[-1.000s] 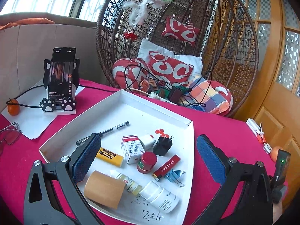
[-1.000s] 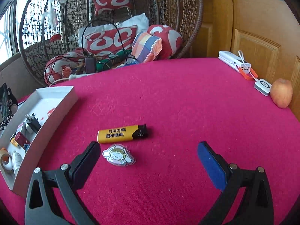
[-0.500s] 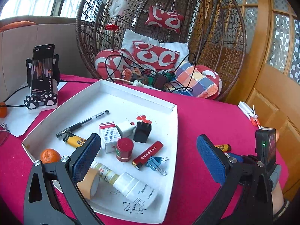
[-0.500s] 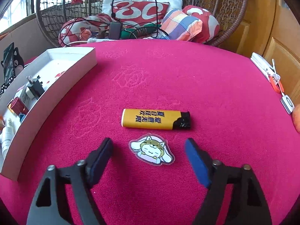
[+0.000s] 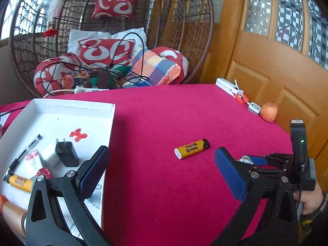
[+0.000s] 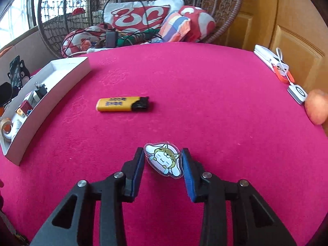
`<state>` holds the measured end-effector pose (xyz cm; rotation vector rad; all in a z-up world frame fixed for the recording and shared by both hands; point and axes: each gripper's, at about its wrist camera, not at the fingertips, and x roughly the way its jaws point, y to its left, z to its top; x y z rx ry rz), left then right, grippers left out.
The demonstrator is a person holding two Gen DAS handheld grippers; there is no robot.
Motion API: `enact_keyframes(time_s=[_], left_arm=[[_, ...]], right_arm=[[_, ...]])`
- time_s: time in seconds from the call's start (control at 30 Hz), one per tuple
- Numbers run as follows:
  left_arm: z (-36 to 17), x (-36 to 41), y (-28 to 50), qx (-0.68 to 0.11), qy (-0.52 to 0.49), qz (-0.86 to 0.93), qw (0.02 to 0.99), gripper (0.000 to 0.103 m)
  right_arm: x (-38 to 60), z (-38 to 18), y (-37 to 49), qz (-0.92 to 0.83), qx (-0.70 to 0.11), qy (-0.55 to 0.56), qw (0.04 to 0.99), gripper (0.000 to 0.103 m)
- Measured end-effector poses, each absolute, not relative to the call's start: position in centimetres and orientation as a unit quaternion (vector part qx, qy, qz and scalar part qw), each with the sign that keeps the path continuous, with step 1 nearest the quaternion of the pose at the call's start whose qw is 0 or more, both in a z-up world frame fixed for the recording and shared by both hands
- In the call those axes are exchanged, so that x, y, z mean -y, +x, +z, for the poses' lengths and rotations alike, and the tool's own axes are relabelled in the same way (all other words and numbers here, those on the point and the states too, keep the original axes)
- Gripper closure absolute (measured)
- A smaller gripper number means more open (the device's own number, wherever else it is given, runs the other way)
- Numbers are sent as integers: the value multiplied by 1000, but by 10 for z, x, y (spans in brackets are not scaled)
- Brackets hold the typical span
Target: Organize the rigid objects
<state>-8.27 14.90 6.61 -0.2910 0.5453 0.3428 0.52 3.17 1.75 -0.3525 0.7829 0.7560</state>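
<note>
A flat cartoon cat badge (image 6: 165,160) lies on the red tablecloth between the pads of my right gripper (image 6: 162,164). Its jaws are closing, and both pads touch the badge's edges. Farther out lies a yellow and black lighter (image 6: 123,104), which the left wrist view also shows as the lighter (image 5: 191,148). My left gripper (image 5: 161,150) hangs open and empty over the cloth, its left finger above the right rim of the white tray (image 5: 110,127). The tray holds a black charger (image 5: 66,153), a pen, a second lighter and other small items.
At the table's right edge lie a white power bank (image 6: 270,60), a small white puck (image 6: 297,91) and an apple (image 6: 316,109). A wicker hanging chair (image 5: 184,41) with cushions and cables stands behind the table. A person's hand (image 5: 309,201) holds the right gripper.
My right gripper moved forward over the badge and closed from wide open to its edges. My left gripper swung right, from above the tray to the cloth beside it.
</note>
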Motion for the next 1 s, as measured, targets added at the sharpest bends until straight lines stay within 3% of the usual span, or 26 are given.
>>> enact_keyframes(time_s=[0.3,0.53,0.73,0.8,0.87,0.9,0.93,1.0], left_arm=[[27,-135,8,-383,-89,86,916,0],[5,-125,61,-432,-30,74,898,0],[3,-132,55,-442,-34,60,894,1],[4,-131,49,-436,-32,51,898,11],[8,-129,44,-425,-29,50,903,51],[10,-129,44,-425,-32,50,903,61],[10,-129,43,-425,-34,49,903,70],[11,-126,40,-422,-35,49,905,76]], right_arm=[[-15,15,15,388,-388,-106,830,67],[-9,14,18,408,-396,-79,819,67],[-4,14,21,423,-404,-54,809,67],[-2,13,23,425,-406,-49,807,67],[-3,13,22,425,-406,-51,808,67],[-2,13,23,425,-405,-51,808,67],[-3,13,23,424,-405,-52,808,67],[-3,14,22,423,-405,-54,809,67]])
